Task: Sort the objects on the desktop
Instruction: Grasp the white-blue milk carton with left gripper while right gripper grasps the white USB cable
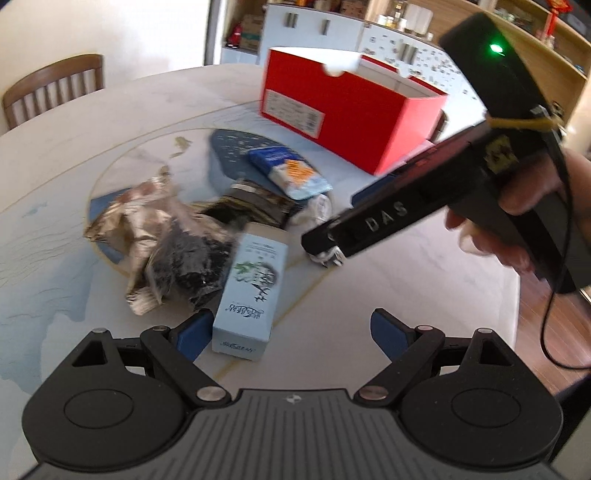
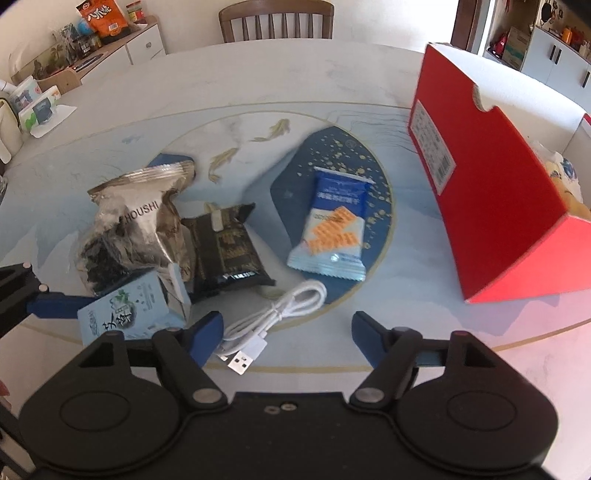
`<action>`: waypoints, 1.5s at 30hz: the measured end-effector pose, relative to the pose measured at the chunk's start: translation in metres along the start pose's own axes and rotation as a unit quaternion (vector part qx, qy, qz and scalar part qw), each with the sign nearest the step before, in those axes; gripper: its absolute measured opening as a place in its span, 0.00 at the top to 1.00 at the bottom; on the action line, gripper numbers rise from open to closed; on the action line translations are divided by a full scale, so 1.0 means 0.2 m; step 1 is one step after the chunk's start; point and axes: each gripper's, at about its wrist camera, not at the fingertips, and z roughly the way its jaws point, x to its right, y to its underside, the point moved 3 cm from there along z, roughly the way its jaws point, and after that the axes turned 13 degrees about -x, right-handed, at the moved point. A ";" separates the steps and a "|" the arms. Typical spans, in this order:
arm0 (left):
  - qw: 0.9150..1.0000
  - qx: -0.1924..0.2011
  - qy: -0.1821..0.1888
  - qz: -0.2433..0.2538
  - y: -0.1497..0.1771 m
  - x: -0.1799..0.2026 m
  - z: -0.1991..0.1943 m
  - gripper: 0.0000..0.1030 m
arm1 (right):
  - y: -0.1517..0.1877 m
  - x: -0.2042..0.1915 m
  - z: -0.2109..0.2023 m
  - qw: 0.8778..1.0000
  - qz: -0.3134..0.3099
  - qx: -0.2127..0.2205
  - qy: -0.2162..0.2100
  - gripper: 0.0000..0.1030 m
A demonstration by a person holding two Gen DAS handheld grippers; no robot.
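Note:
On the round marble table (image 2: pixel 258 74) lies a pile: a silver bag (image 2: pixel 133 225), a dark packet (image 2: pixel 225 247), a blue cracker packet (image 2: pixel 332 229) and a light blue carton (image 1: pixel 247 295). My left gripper (image 1: pixel 291 332) is open, and the carton's near end lies between its fingers, close to the left one. My right gripper (image 2: pixel 290 332) is open low over a coiled white USB cable (image 2: pixel 273 317), which lies between its fingers without touching the pads. An open red box (image 2: pixel 498 206) stands to the right. A hand holds the right gripper (image 1: pixel 325 254) in the left wrist view.
A wooden chair (image 2: pixel 277 18) stands at the table's far side. White cabinets (image 1: pixel 314 26) and shelves line the wall behind the red box (image 1: pixel 351 110). Tissue packs (image 2: pixel 33 107) sit at the far left. Wooden floor (image 1: pixel 554 332) shows past the table's right edge.

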 end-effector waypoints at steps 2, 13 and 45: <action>1.000 -0.001 0.002 0.008 0.00 0.02 0.00 0.11 | 0.01 0.03 -0.01 1.000 0.005 -0.004 0.000 0.27; 0.999 -0.005 -0.041 -0.002 -0.04 0.02 0.04 0.29 | -0.04 0.03 0.01 1.000 0.030 -0.003 0.001 0.36; 0.997 0.001 -0.073 -0.003 0.01 0.09 0.00 0.73 | 0.20 0.02 -0.11 0.999 0.030 0.004 -0.013 0.92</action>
